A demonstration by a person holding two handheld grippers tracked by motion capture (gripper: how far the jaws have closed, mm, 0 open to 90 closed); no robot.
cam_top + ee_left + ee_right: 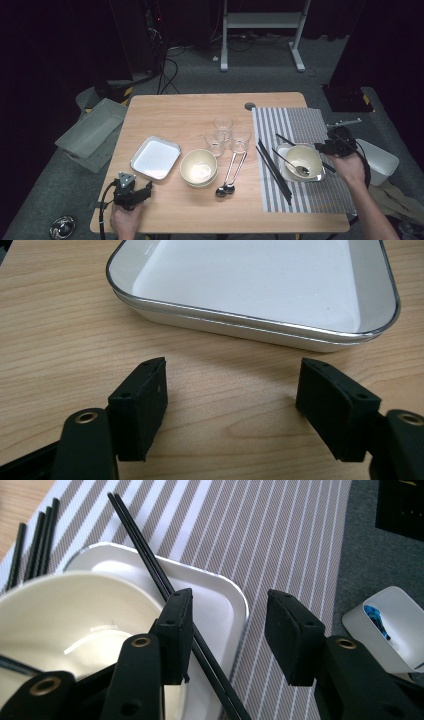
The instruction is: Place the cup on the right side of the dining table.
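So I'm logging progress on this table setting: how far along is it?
One place looks laid: on the striped placemat a tray carries a bowl with a spoon in it, and a pair of chopsticks lies across the tray. The right gripper hovers open over them, holding nothing. Left: the second tray, stacked bowls, two spoons, glasses, spare chopsticks. The left gripper waits open.

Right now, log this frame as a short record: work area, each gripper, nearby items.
work area: bowl with spoon inside, on small tray, on striped placemat
right gripper: jaws open, nothing gripped, above chopsticks that lie across the tray
left gripper: jaws open, empty, facing white tray
centre of table: stacked bowls, three glasses, two spoons
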